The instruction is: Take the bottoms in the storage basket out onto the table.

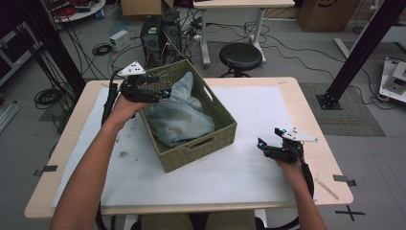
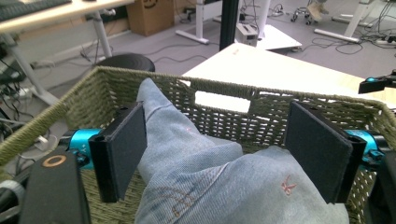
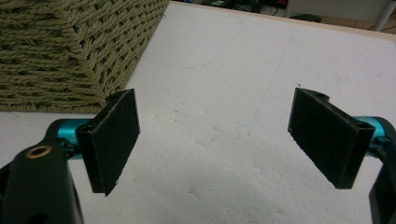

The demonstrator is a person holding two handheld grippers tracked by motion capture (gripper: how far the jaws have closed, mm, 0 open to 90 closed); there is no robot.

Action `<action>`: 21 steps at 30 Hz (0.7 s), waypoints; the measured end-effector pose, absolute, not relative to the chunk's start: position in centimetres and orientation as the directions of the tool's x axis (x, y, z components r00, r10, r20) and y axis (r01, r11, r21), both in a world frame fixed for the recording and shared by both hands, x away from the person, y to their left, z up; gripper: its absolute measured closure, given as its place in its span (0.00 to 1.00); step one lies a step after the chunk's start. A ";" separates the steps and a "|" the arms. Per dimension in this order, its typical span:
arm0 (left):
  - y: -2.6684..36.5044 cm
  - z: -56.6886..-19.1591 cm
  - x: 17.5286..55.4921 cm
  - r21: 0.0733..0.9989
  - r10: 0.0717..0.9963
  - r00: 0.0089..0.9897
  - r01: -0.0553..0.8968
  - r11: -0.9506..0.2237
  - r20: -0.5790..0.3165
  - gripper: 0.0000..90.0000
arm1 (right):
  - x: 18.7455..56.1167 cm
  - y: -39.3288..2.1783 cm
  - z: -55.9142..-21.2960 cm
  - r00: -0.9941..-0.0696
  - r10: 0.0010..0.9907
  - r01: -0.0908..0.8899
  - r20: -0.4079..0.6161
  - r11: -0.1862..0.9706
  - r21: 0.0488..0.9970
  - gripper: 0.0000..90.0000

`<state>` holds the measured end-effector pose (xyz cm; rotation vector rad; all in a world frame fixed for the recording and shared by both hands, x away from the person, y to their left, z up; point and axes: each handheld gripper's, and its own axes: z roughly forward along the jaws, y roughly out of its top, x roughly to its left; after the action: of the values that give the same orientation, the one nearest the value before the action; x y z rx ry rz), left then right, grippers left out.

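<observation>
A woven green basket [image 1: 218, 136] stands on the white mat [image 1: 249, 163], holding a bundled pair of light blue jeans [image 1: 179, 117]. My left gripper [image 1: 160, 91] hovers over the basket's left rim, open, just above the jeans. In the left gripper view its jaws stand wide apart on either side of the denim [image 2: 205, 172], the left pad [image 2: 123, 149] close against the cloth, inside the basket [image 2: 224, 91]. My right gripper [image 1: 268, 141] rests low over the mat to the right of the basket, open and empty. The right gripper view shows the basket's corner [image 3: 74, 51] beyond the gripper's left pad.
The mat covers a light wooden table [image 1: 316, 158]. A black stool [image 1: 240, 56], computer towers [image 1: 160, 36] and cables stand on the floor beyond the far edge. Tape marks [image 1: 344, 179] sit near the table's right corner.
</observation>
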<state>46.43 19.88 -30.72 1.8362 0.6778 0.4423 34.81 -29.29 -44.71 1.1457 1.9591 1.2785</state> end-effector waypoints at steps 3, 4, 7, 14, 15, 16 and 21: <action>19.4 -31.1 47.0 0.926 0.635 0.772 0.257 -0.277 -0.024 0.24 | 34.8 -29.3 -44.7 -0.498 0.867 0.364 0.020 0.188 0.912 0.19; 19.3 -31.3 47.2 0.921 0.635 0.773 0.263 -0.288 -0.022 0.24 | 34.8 -29.3 -44.7 -0.497 0.867 0.366 0.023 0.185 0.912 0.19; 18.9 -32.1 48.1 0.896 0.629 0.777 0.297 -0.330 -0.027 0.24 | 34.8 -29.4 -44.7 -0.499 0.867 0.361 0.019 0.188 0.913 0.19; 18.4 -33.3 49.6 0.847 0.676 0.736 0.383 -0.368 -0.039 0.24 | 34.8 -29.4 -44.7 -0.493 0.870 0.366 0.025 0.181 0.913 0.19; 18.4 -33.3 49.6 0.847 0.676 0.736 0.383 -0.368 -0.039 0.24 | 34.8 -29.4 -44.7 -0.493 0.870 0.366 0.025 0.181 0.913 0.19; 18.3 -33.2 49.7 0.843 0.672 0.740 0.387 -0.374 -0.041 0.24 | 34.8 -29.4 -44.7 -0.494 0.869 0.363 0.023 0.183 0.914 0.19; 17.0 -33.0 50.3 0.805 0.636 0.771 0.394 -0.443 -0.028 0.24 | 34.8 -29.4 -44.7 -0.495 0.869 0.365 0.025 0.182 0.913 0.19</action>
<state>50.28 16.98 -32.95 2.0907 0.7678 0.3522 34.79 -29.37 -44.71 1.1551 1.9506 1.2856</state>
